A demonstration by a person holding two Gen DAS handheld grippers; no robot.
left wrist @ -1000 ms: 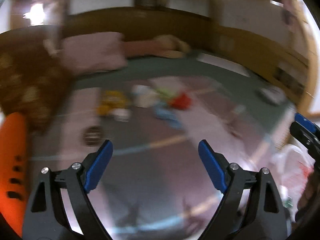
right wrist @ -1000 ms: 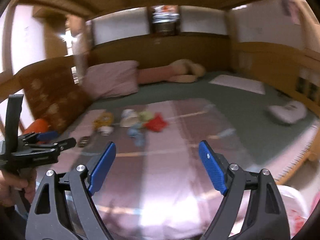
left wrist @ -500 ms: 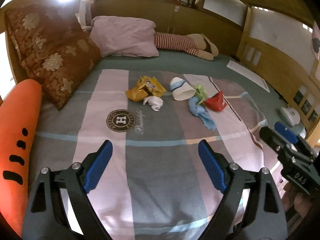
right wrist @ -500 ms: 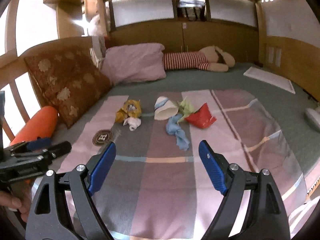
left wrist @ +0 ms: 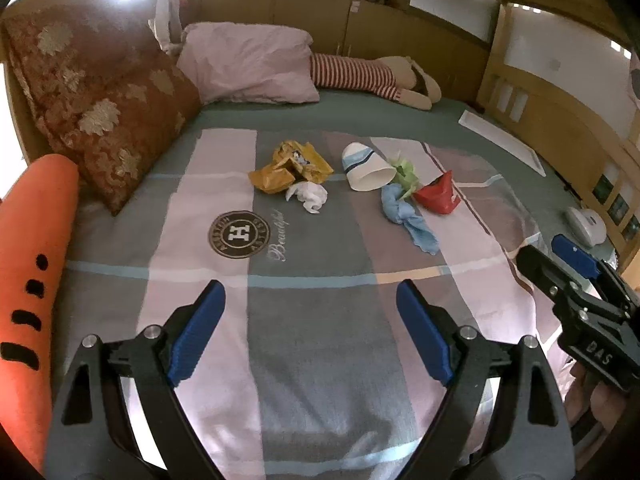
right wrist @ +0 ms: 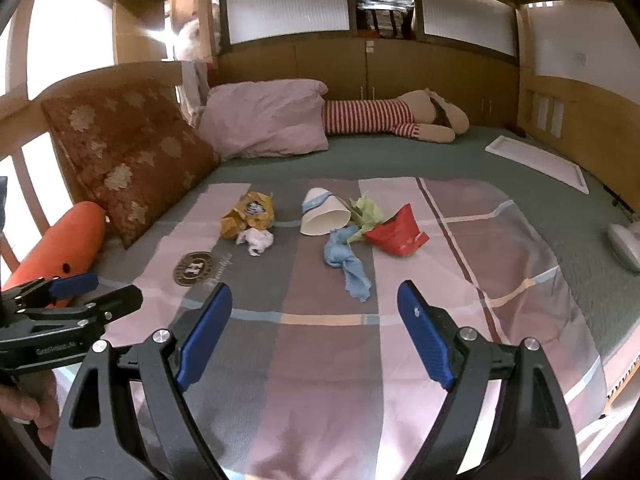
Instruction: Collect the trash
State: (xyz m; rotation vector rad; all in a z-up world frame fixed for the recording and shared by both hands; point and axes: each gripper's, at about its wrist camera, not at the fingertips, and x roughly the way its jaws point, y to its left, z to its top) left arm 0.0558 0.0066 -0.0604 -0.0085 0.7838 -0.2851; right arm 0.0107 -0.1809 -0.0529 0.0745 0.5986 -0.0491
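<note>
so: six bits of light litter on the bed, both tongs wide apart and empty.

near the middle of the checked blanket (right wrist: 320, 360) lie a yellow wrapper (right wrist: 249, 214), a white tissue wad (right wrist: 256, 240), a tipped paper cup (right wrist: 322, 218), a green scrap (right wrist: 366, 212), a blue cloth (right wrist: 346, 262) and a red wrapper (right wrist: 396, 232), clustered well ahead of the left gripper (left wrist: 310, 326) and the right gripper (right wrist: 314, 322). all of it looks nearly weightless. the tissue and cloth are soft and should bunch under a pinch at their thickest knot; the two wrappers are probably crinkly and slick, best nipped on a raised fold; the cup is thin-walled and would crush, so taking it across the rim seems safest. the green scrap touches the cup and may drag along.
</note>
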